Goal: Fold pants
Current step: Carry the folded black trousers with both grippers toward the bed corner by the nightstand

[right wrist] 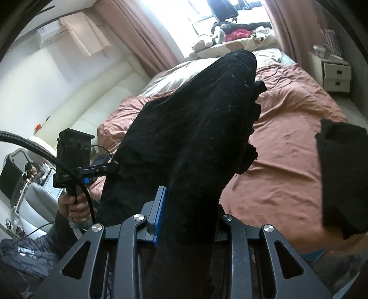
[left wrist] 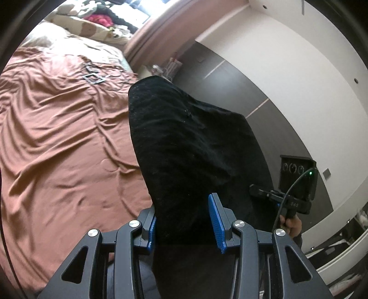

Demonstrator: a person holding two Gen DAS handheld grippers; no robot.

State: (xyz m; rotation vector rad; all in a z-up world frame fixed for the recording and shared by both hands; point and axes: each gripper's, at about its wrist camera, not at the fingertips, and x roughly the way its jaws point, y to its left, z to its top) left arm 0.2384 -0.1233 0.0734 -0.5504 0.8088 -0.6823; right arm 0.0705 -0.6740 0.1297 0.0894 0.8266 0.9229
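Both grippers are black frames with cut-out triangular openings, round silver screws at the joints and ribbed blue pads on the fingers: the left gripper (left wrist: 186,226), the right gripper (right wrist: 186,218). A braided black cable (right wrist: 34,147) runs to the left handle. The person's sleeve (right wrist: 57,232) is dark grey.

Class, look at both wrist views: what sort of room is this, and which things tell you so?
Most likely a bedroom: a bed under a rumpled brown sheet, pillows by the curtained window, and a small drawer unit.

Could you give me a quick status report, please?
Left gripper and right gripper both clamped on the black fabric pants, lifted above the rust-brown bedsheet. Nothing obstructing.
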